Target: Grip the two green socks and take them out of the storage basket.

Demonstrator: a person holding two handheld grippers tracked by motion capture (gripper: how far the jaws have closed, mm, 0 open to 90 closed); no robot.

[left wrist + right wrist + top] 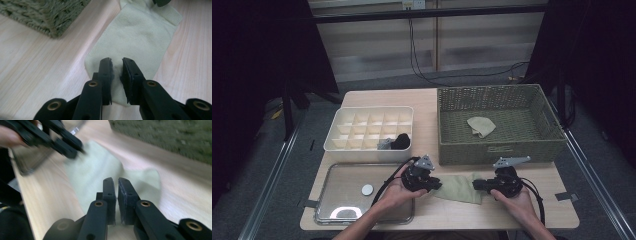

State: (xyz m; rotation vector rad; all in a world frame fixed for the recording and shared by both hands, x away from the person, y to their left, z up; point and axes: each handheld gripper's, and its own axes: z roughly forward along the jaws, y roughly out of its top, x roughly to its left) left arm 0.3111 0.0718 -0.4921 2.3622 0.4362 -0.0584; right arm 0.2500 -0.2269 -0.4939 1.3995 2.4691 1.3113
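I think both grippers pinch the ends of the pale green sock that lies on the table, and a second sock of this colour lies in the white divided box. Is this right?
Not quite. The second pale sock lies in the woven basket, as the high view shows. The rest holds: the left gripper and the right gripper each pinch one end of the sock on the table.

Pale green sock [460, 187], flat on the table's near edge, just before the basket, cuffed end rightward, both ends pinched
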